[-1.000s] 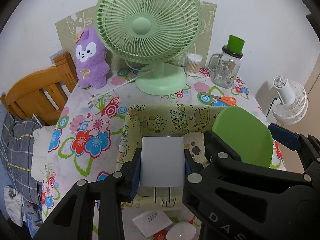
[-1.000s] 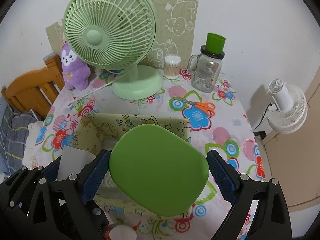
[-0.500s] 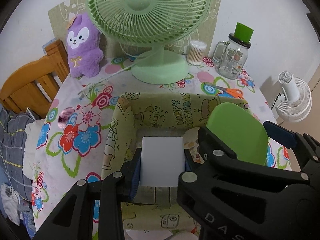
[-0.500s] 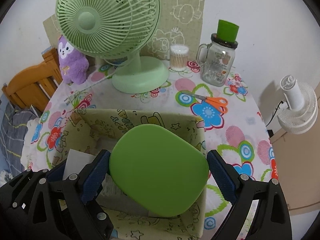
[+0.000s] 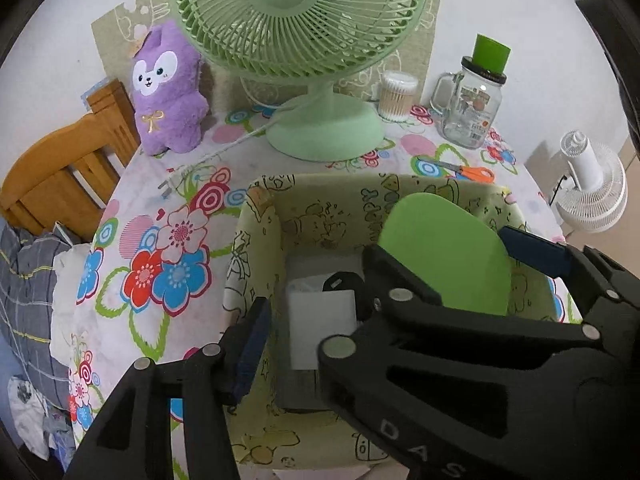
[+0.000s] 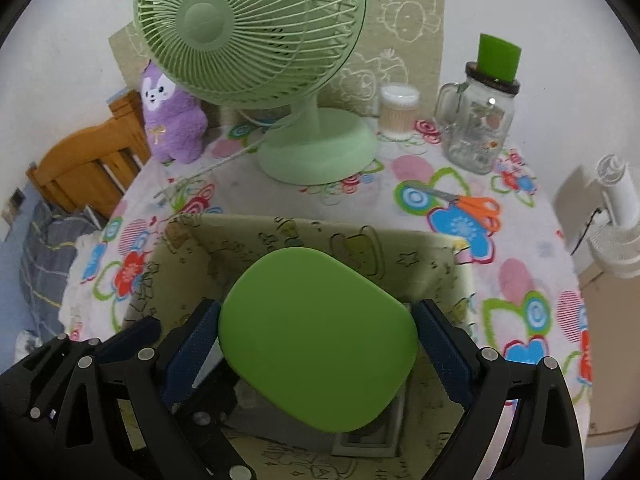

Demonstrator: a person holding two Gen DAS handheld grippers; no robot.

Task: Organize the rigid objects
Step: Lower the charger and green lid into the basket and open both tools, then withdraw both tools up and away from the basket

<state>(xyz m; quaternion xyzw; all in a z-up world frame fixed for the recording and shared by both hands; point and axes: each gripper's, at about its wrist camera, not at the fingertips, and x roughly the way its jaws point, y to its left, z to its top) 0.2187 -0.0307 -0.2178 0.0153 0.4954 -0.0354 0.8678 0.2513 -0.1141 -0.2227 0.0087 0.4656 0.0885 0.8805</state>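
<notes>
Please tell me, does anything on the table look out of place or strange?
Mostly no. The orange scissors lie loose on the tablecloth, outside the storage box. The green fan's cord trails unplugged, its plug lying on the cloth.

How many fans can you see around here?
2. A big green fan stands on the flowered table behind the storage box; a small white fan sits lower, beyond the table's right edge. Others may be out of view.
</notes>
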